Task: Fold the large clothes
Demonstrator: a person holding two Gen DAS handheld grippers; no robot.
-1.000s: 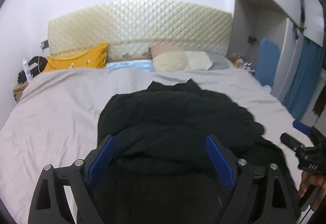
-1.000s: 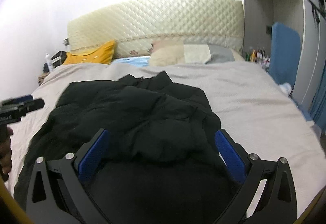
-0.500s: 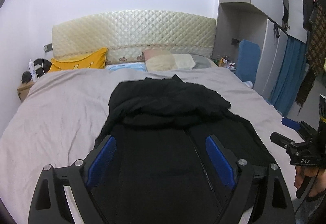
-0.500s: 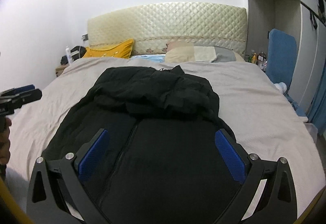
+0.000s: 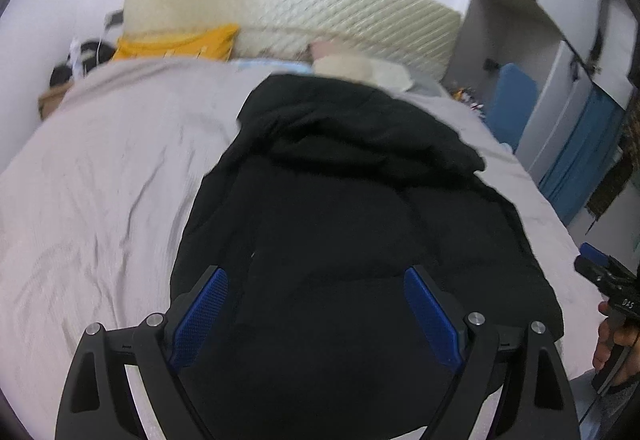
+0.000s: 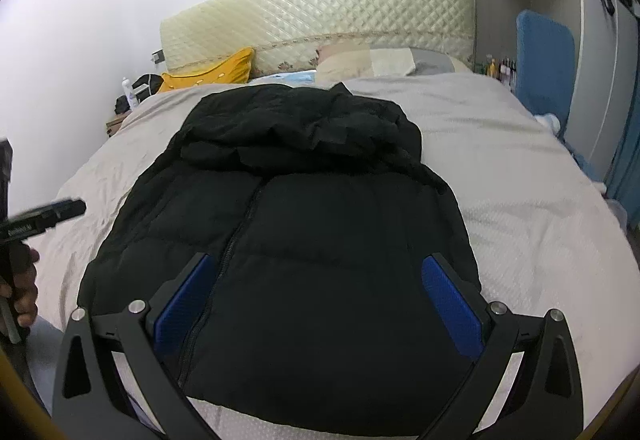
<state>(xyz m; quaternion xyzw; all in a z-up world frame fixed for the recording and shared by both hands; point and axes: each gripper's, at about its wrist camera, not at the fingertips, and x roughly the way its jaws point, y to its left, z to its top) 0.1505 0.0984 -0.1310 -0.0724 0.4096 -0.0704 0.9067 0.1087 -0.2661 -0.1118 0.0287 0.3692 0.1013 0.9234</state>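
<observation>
One black padded jacket with a front zipper [image 6: 304, 240] is lying flat on the bed covered by a pale grey-beige sheet [image 6: 520, 192], and its hood [image 6: 304, 128] is resting bunched at the far end, towards the one cream quilted headboard [image 6: 320, 16]. Two claws are showing. The left claw [image 5: 316, 304] is standing wide spread, its two blue pads [image 5: 200, 316] far from each other, and it is pinching nothing; the near part of the jacket [image 5: 340, 220] is lying ahead of it and between its fingers, and I cannot tell if they are touching the cloth. The right claw [image 6: 316, 292] is also spread wide and is holding nothing, with the jacket's zipper line [image 6: 236, 236] running just inside its left pad [image 6: 184, 300]. Each claw is appearing also at the edge of the other camera, gripped by one hand [image 6: 20, 288]. Beyond the jacket, at the headboard, one yellow cushion [image 6: 212, 74] is lying to the left and one beige pillow [image 6: 360, 62] to the right. One blue upright panel [image 6: 544, 60] is standing far right of the right claw, beside the bed.
</observation>
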